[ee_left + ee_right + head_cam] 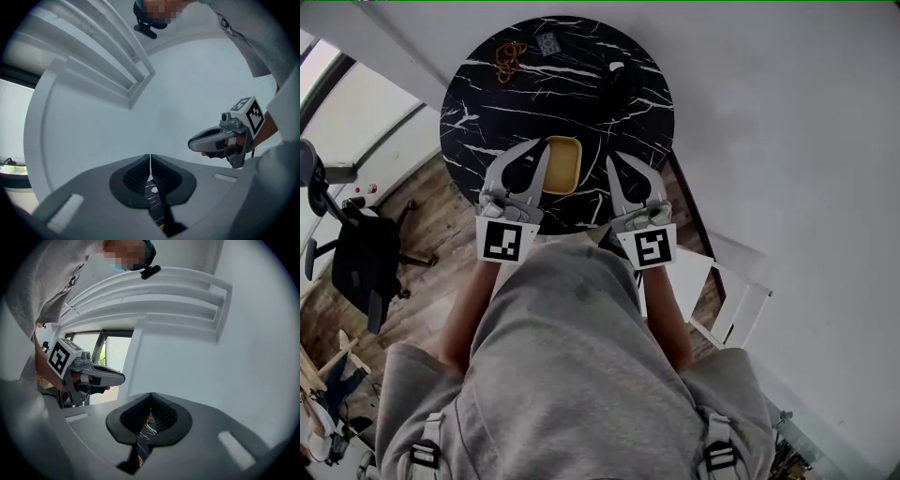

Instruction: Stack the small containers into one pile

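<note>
Left claw [544, 146] & right claw [612, 159] both pinched together, nothing in either. Yellow containers [562, 165] sit as one pile near the table [483, 131] front edge, btwn the claws. No loose container in sight, so stacking looks done; nested count can't be told from above.
</note>
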Motion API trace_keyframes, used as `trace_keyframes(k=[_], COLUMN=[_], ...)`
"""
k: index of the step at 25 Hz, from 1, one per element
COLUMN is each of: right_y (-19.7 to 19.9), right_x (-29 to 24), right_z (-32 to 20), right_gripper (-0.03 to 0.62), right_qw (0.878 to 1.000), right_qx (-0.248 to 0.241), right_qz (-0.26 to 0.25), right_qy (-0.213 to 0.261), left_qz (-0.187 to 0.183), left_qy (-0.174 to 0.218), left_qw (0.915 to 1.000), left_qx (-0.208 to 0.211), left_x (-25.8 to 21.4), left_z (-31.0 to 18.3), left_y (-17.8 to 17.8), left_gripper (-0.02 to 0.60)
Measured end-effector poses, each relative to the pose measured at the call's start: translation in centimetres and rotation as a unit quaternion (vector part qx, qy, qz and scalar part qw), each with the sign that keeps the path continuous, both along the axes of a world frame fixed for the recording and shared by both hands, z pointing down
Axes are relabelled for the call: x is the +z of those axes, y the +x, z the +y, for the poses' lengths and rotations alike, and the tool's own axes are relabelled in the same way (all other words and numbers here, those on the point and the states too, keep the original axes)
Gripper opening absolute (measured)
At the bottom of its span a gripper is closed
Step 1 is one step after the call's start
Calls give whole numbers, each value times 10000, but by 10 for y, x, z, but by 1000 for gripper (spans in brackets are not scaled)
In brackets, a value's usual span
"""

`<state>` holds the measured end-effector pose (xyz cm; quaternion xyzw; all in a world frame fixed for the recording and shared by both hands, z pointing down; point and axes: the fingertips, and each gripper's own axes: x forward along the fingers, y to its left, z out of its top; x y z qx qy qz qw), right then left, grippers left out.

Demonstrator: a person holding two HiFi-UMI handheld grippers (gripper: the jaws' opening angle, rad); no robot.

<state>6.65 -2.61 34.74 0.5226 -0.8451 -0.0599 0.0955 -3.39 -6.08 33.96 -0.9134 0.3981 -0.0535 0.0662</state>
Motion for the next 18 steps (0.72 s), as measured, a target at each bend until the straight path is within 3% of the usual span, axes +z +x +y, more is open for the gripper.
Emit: trace_keyframes(k=[18], right_y=[-3], right_x=[15], right_z=[0], right_gripper=[14], right_qw=[9999], right_qx=[16], right_qz=[20], right_qy=[-133], left_qz=[-153], left_qy=[-215], left_qw=[9997], left_qx=[-5], left_x=[14], left_z=[7], left_y=[-9], left_gripper=[5])
